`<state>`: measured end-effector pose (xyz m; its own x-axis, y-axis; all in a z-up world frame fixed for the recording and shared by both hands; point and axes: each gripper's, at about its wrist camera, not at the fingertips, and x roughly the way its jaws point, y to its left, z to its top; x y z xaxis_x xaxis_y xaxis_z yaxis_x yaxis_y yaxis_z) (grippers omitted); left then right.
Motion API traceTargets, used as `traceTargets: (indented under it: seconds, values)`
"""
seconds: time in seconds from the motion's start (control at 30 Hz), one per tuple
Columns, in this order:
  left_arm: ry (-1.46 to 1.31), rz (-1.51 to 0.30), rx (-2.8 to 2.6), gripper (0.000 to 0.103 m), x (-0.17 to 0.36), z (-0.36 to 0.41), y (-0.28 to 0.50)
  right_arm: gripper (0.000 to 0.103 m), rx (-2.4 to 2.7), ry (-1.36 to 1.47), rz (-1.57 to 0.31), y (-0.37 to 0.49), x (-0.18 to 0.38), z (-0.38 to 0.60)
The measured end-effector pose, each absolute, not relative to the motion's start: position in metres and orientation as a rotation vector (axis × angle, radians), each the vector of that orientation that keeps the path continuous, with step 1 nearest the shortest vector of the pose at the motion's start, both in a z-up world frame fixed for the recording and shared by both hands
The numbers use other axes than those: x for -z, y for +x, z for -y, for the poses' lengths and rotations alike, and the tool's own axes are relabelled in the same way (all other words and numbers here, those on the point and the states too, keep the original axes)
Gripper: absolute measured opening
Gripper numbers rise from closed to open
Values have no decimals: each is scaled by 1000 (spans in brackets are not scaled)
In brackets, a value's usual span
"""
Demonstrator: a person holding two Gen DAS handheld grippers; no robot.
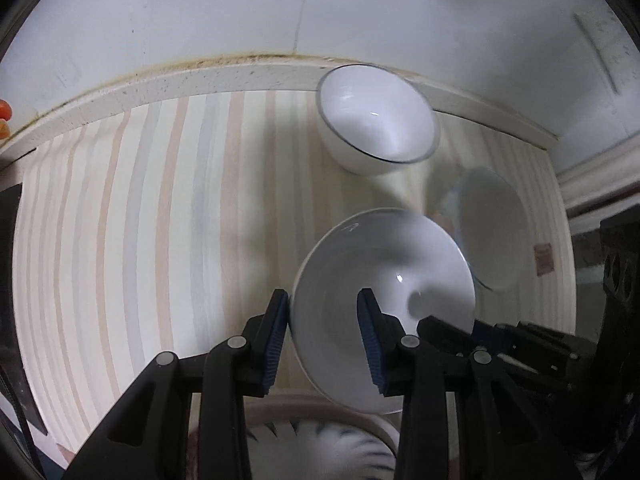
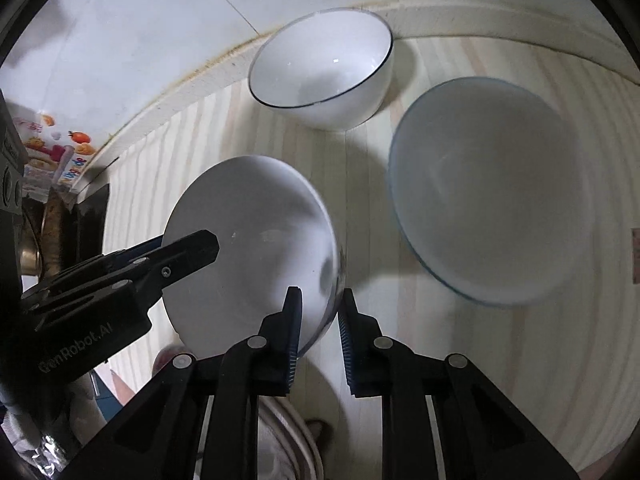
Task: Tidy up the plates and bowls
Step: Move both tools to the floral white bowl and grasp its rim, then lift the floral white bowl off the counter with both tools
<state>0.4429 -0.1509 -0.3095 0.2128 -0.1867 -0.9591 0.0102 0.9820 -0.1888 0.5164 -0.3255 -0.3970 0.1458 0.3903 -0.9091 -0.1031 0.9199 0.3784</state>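
A plain white bowl is held between both grippers over the striped table mat. My left gripper is shut on its near-left rim, one pad outside the wall and one inside. In the right wrist view the same bowl appears tilted. My right gripper is shut on its right rim, which runs between the pads. The left gripper's fingers show at the bowl's left edge. A dark-rimmed white bowl stands at the back by the wall. A wider blue-rimmed bowl sits to the right.
A raised ledge and a white wall close off the back of the mat. A ridged white plate lies below my left gripper at the near edge. Dark objects and a colourful packet stand at the left in the right wrist view.
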Motion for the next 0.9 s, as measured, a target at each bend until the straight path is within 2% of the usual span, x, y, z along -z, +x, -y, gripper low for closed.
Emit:
traceTargets:
  seconds: [0.3,0.53,0.9]
  values:
    - [-64,-1301,232,32,270,208,406,20,-350,222,-1316,469,344,362]
    - [-49,-1331,331,32,276,244,383,20,-303,259,-1301,425,325,424]
    - [20,-1452,376,32,345,287,369,20,-223,319,-1396,390,388,479]
